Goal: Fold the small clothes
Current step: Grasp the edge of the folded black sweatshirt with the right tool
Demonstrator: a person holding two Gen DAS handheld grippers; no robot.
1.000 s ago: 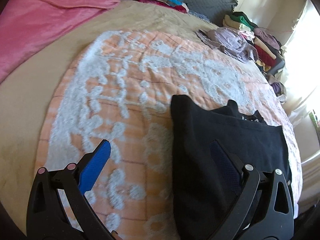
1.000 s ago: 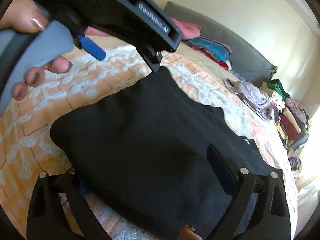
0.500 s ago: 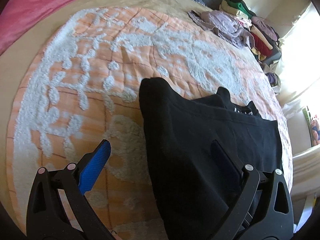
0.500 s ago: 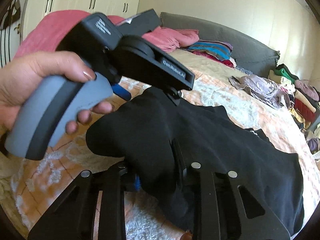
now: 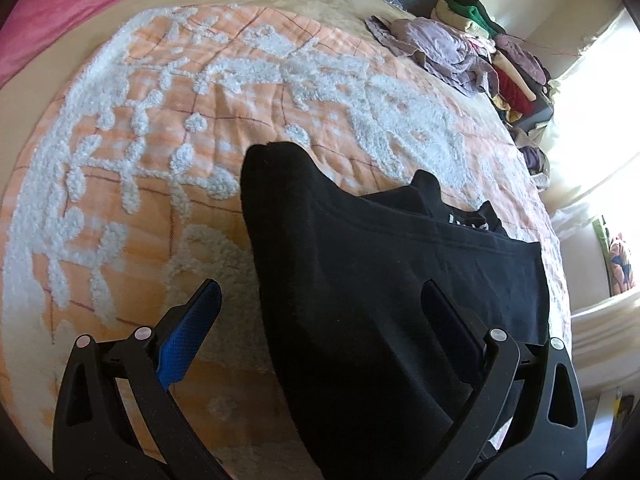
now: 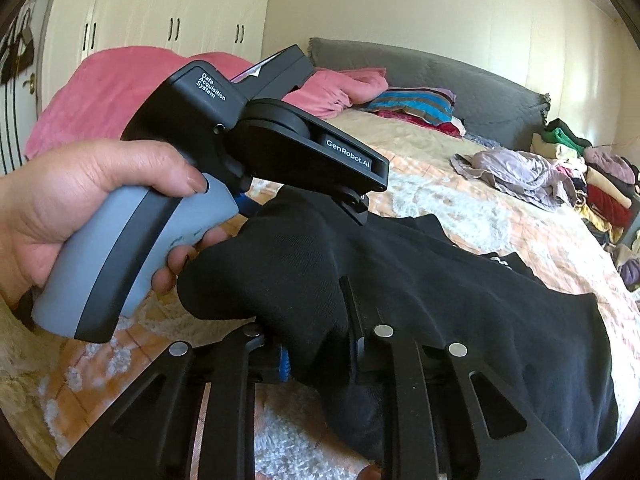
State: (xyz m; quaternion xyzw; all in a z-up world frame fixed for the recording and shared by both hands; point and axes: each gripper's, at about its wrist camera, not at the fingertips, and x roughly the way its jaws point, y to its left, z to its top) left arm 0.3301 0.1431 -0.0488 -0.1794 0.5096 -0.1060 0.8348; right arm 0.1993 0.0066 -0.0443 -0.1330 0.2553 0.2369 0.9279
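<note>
A black garment (image 5: 380, 280) lies partly folded on the orange and white tufted bedspread (image 5: 160, 120). It also shows in the right wrist view (image 6: 460, 300). My left gripper (image 5: 320, 312) is open, its jaws wide apart above the garment's left edge, holding nothing. It appears in the right wrist view (image 6: 280, 152), held in a hand just above the garment's raised fold. My right gripper (image 6: 316, 344) is shut on a bunched corner of the black garment and lifts it off the bed.
A heap of unfolded clothes (image 5: 480, 52) sits at the bed's far right, also seen in the right wrist view (image 6: 560, 176). A pink blanket (image 6: 120, 96) and striped cushions (image 6: 416, 104) lie by the grey headboard (image 6: 440, 76). White wardrobes (image 6: 160, 20) stand behind.
My right gripper has closed on the garment's near corner and lifted it. My left gripper has stayed open and shifted over the garment's left edge.
</note>
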